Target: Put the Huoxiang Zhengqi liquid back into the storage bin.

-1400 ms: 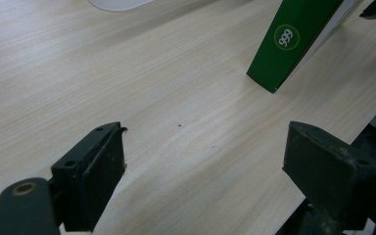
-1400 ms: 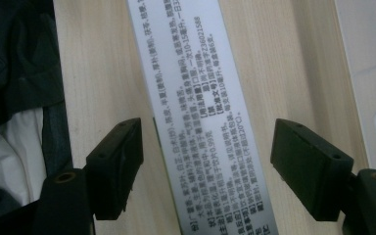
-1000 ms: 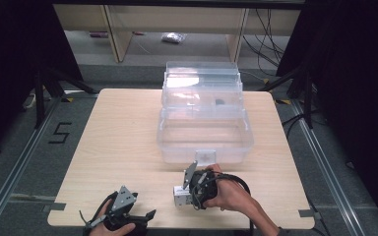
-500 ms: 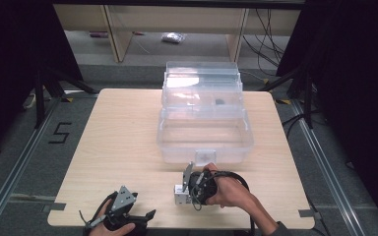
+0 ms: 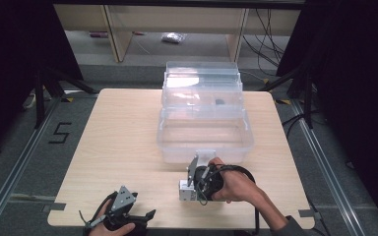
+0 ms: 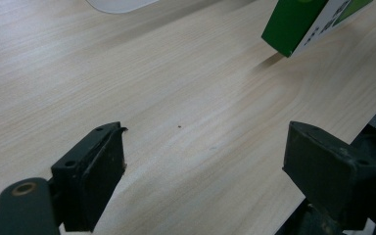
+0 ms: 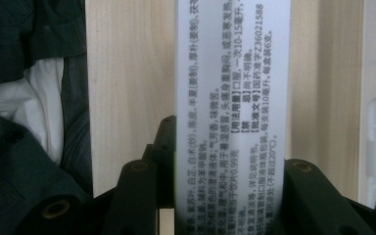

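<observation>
A small white carton stands on the table's near side, just in front of the clear box. My right gripper reaches it from the right, held in a hand. In the right gripper view, the carton's white face with printed text runs up between the two black jaws. The right gripper is shut on it, with the pads pressing on both sides. My left gripper lies low at the front left edge. Its jaws stand wide apart over bare wood. The carton's green corner shows farther off.
A clear plastic tiered storage box stands open at the back middle of the wooden table. A small dark item lies in an upper tray. Dark floor and metal rails surround the table.
</observation>
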Available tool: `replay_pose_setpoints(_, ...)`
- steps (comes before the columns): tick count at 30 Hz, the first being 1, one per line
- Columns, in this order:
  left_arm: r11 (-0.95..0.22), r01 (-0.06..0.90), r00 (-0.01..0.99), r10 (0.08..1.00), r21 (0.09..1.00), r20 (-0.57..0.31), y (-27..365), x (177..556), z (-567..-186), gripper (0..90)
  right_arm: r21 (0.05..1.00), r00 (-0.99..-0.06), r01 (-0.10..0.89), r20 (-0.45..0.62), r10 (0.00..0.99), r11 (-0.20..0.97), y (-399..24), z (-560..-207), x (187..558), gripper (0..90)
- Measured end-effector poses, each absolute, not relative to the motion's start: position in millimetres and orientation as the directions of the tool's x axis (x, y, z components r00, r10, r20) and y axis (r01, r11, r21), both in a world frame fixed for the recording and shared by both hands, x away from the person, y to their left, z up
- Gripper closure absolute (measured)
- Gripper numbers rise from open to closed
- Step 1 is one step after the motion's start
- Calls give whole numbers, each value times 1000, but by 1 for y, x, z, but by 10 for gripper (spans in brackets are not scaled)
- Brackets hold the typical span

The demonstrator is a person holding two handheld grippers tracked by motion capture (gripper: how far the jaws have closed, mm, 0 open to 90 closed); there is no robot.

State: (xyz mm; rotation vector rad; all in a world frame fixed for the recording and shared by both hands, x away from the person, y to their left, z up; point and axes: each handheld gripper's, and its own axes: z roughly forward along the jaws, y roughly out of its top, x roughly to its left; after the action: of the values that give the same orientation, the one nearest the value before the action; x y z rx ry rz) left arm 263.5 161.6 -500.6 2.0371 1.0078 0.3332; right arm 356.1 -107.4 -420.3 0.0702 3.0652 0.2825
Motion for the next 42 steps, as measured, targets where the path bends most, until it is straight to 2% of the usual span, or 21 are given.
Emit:
replay_pose_setpoints(7, -341, 539, 643, 757, 770, -114, 161, 264, -501, 148, 174, -995, 76, -53, 87, 982, -117, -407, 359, 648)
replay_pose_setpoints(9, -341, 539, 643, 758, 770, -114, 161, 264, -501, 148, 187, -996, 53, -57, 65, 981, -120, -403, 362, 648)
replay_pose_setpoints(10, -342, 539, 643, 757, 769, -114, 161, 264, -501, 148, 184, -994, 83, -53, 94, 979, -122, -400, 361, 648)
replay_pose_setpoints(14, -344, 540, 644, 756, 768, -114, 162, 264, -501, 149, 199, -995, 59, -64, 73, 978, -127, -390, 366, 648)
replay_pose_setpoints(15, -341, 538, 643, 757, 770, -114, 161, 264, -501, 148, 201, -992, 98, -53, 111, 975, -129, -387, 364, 647)
replay_pose_setpoints(16, -344, 541, 644, 757, 768, -114, 161, 264, -501, 149, 196, -994, 71, -65, 85, 978, -130, -384, 367, 648)
replay_pose_setpoints(17, -344, 540, 644, 756, 768, -114, 161, 264, -501, 148, 216, -992, 92, -60, 107, 972, -131, -382, 366, 648)
replay_pose_setpoints(18, -344, 540, 644, 757, 768, -114, 161, 264, -501, 148, 213, -995, 45, -80, 63, 976, -132, -379, 370, 647)
replay_pose_setpoints(19, -343, 540, 643, 757, 768, -114, 161, 264, -501, 148, 209, -991, 96, -67, 112, 973, -132, -376, 368, 648)
replay_pose_setpoints(21, -344, 540, 644, 757, 768, -114, 161, 264, -501, 148, 217, -990, 106, -63, 123, 970, -134, -373, 369, 648)
replay_pose_setpoints(22, -345, 540, 645, 756, 768, -114, 162, 264, -501, 148, 213, -995, 49, -79, 68, 976, -136, -371, 374, 647)
replay_pose_setpoints(23, -345, 540, 645, 756, 768, -114, 161, 264, -501, 148, 207, -989, 118, -65, 134, 971, -136, -369, 370, 648)
replay_pose_setpoints(24, -345, 540, 646, 755, 768, -114, 161, 264, -501, 148, 204, -992, 79, -80, 97, 976, -137, -368, 373, 647)
replay_pose_setpoints(27, -345, 541, 644, 757, 767, -114, 161, 264, -501, 148, 204, -987, 127, -69, 144, 971, -140, -364, 372, 648)
replay_pose_setpoints(28, -345, 540, 644, 757, 768, -113, 161, 264, -501, 148, 211, -990, 102, -74, 120, 972, -141, -364, 374, 647)
replay_pose_setpoints(30, -345, 541, 644, 756, 767, -115, 161, 264, -501, 148, 209, -991, 96, -73, 114, 973, -144, -361, 376, 647)
replay_pose_setpoints(31, -345, 541, 644, 757, 767, -114, 161, 264, -501, 148, 212, -987, 127, -68, 144, 969, -144, -359, 374, 648)
replay_pose_setpoints(33, -344, 541, 641, 759, 767, -113, 161, 264, -501, 148, 215, -991, 96, -70, 113, 972, -147, -357, 377, 647)
replay_pose_setpoints(37, -346, 541, 644, 757, 766, -113, 161, 264, -501, 148, 211, -991, 93, -79, 112, 973, -151, -350, 382, 648)
replay_pose_setpoints(38, -342, 541, 641, 759, 769, -113, 161, 264, -501, 148, 214, -987, 126, -67, 144, 969, -151, -348, 381, 648)
replay_pose_setpoints(42, -345, 541, 643, 757, 767, -114, 161, 264, -501, 148, 225, -985, 134, -74, 154, 965, -154, -342, 387, 648)
